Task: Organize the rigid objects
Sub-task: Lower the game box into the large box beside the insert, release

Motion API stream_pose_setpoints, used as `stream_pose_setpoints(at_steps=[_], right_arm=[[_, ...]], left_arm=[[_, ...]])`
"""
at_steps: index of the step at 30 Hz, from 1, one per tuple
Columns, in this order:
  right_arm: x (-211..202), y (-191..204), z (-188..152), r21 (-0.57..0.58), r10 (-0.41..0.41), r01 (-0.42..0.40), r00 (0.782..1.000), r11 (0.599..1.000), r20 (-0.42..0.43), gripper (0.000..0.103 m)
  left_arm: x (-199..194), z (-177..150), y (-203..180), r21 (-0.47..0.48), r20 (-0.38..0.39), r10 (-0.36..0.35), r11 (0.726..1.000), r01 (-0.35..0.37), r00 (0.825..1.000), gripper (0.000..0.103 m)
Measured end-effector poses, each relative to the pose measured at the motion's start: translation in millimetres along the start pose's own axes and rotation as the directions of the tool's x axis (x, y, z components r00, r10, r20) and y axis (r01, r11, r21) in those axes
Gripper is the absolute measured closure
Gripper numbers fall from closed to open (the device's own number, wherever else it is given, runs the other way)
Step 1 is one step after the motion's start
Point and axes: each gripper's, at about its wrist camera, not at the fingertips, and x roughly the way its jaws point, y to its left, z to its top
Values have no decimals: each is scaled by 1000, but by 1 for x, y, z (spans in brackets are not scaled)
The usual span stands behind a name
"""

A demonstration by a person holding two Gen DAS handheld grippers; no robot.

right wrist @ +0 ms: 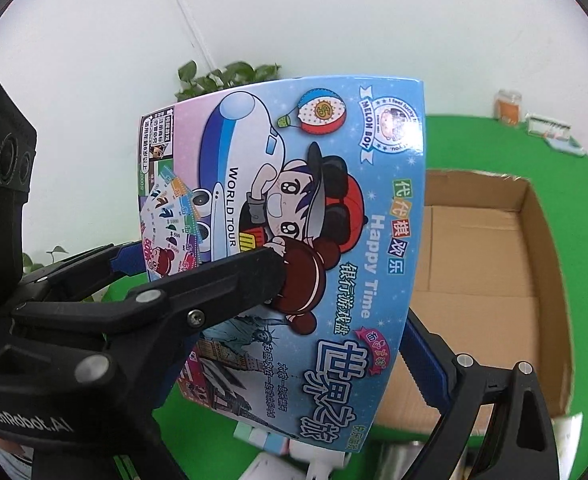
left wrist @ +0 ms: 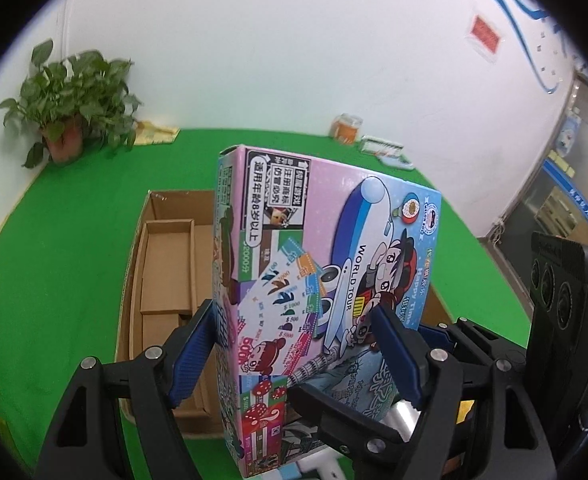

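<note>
A colourful board-game box (left wrist: 314,264), printed with a cartoon plane and "WORLD TOUR", hangs tilted above the green table. My left gripper (left wrist: 296,344) is shut on its near end, one blue pad against each side. My right gripper (right wrist: 342,300) clamps the same game box (right wrist: 294,220): one finger lies across the printed face and the blue pad of the other presses the right edge. An open cardboard box (left wrist: 162,208) sits on the table behind and below it, with smaller cardboard boxes in its left part. In the right wrist view the cardboard box (right wrist: 534,216) has a bare floor.
A potted plant (left wrist: 70,120) and a yellow cloth (left wrist: 154,132) stand at the far left of the green table (left wrist: 54,240). An orange jar (left wrist: 348,128) and a small tray of items (left wrist: 386,152) are at the back. Pale small objects (right wrist: 262,440) lie under the held box.
</note>
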Motion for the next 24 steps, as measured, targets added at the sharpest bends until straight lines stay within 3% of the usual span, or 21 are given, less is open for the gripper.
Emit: stream_pose_setpoints(at_steps=[6, 13, 24], right_arm=[[70, -27, 19, 31, 25, -22, 994, 999, -110, 8], [126, -38, 11, 35, -20, 28, 979, 999, -203, 15], [164, -38, 10, 97, 20, 7, 961, 995, -277, 18]], left_arm=[[51, 2, 25, -43, -96, 5, 999, -9, 995, 26], [99, -12, 38, -42, -201, 41, 998, -51, 979, 26], [123, -19, 56, -86, -268, 47, 994, -73, 962, 26]])
